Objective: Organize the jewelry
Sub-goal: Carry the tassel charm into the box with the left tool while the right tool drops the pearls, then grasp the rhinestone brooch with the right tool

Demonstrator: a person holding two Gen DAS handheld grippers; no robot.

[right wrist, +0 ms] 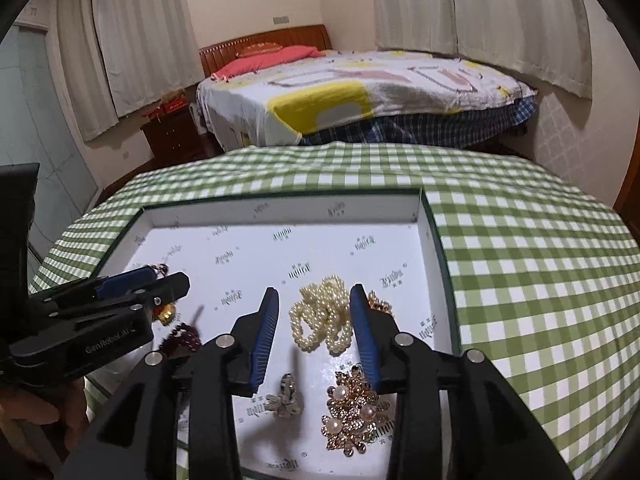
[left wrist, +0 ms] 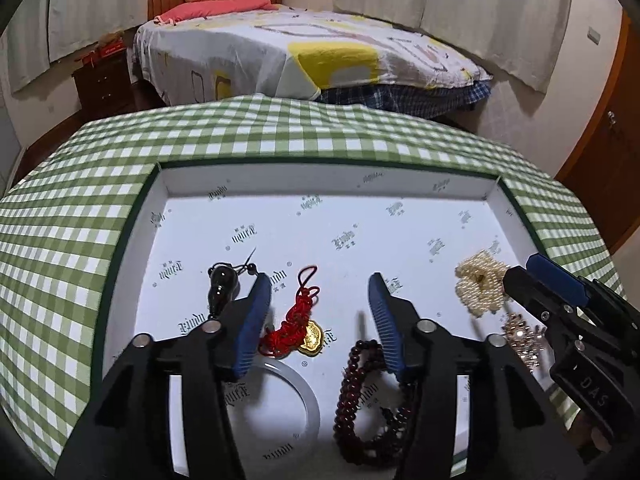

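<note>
Two grippers, left [left wrist: 316, 292] and right [right wrist: 314, 306], hover released over the tray [right wrist: 434, 264]; pearls [right wrist: 322, 318] lie between the right fingers, with beads [left wrist: 360, 392] and brooches unsorted near

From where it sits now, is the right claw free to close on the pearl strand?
Probably yes. The right claw is open, its fingers either side of the pearl strand in the white tray. Nothing lies between them; the gold brooch sits nearer, out of the way.
</note>
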